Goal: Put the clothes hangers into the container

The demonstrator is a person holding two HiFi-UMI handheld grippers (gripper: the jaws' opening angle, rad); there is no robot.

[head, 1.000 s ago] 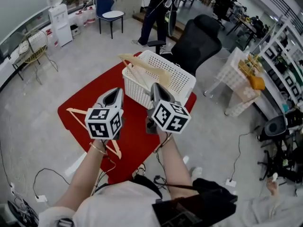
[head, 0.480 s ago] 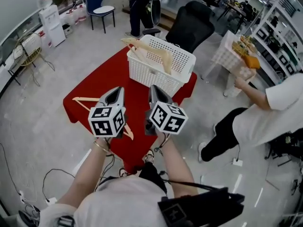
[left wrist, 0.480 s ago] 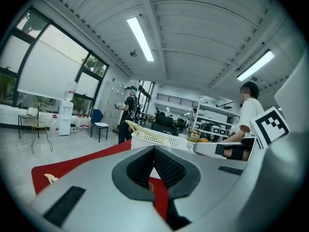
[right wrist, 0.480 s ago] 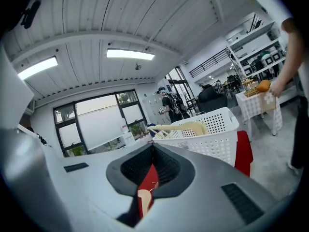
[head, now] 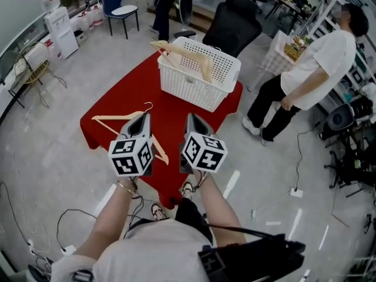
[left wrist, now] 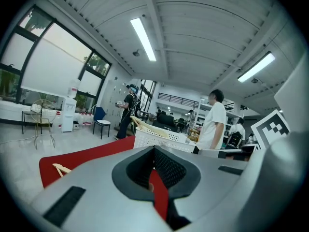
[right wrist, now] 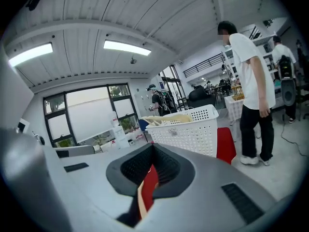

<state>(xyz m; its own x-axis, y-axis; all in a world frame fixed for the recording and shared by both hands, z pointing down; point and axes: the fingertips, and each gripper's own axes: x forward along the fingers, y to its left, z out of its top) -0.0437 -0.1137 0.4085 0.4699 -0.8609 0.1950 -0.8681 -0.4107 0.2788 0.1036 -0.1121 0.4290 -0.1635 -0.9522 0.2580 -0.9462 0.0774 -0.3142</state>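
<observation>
Above the red desk (head: 132, 87), your left gripper (head: 143, 117) and right gripper (head: 192, 120) are both closed, empty.
One hanger (head: 113, 117) lies at the left gripper's nine o'clock; the basket (head: 197, 86) holding more hangers (head: 191, 53) stands at twelve.

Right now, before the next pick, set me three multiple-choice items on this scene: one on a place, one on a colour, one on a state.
1. Where does the loose wooden hanger lie?
A. On the floor
B. On the red table
C. On the black chair

2. What colour is the basket?
A. White
B. Blue
C. Black

3. What do the left tool and the right tool hold?
A. A hanger each
B. The basket's rim
C. Nothing; both are shut and empty

Answers:
1 B: in the head view it lies on the red table beside the left tool.
2 A: its perforated walls are white in every view.
3 C: each tool's own view shows closed jaws with nothing gripped between them.
</observation>
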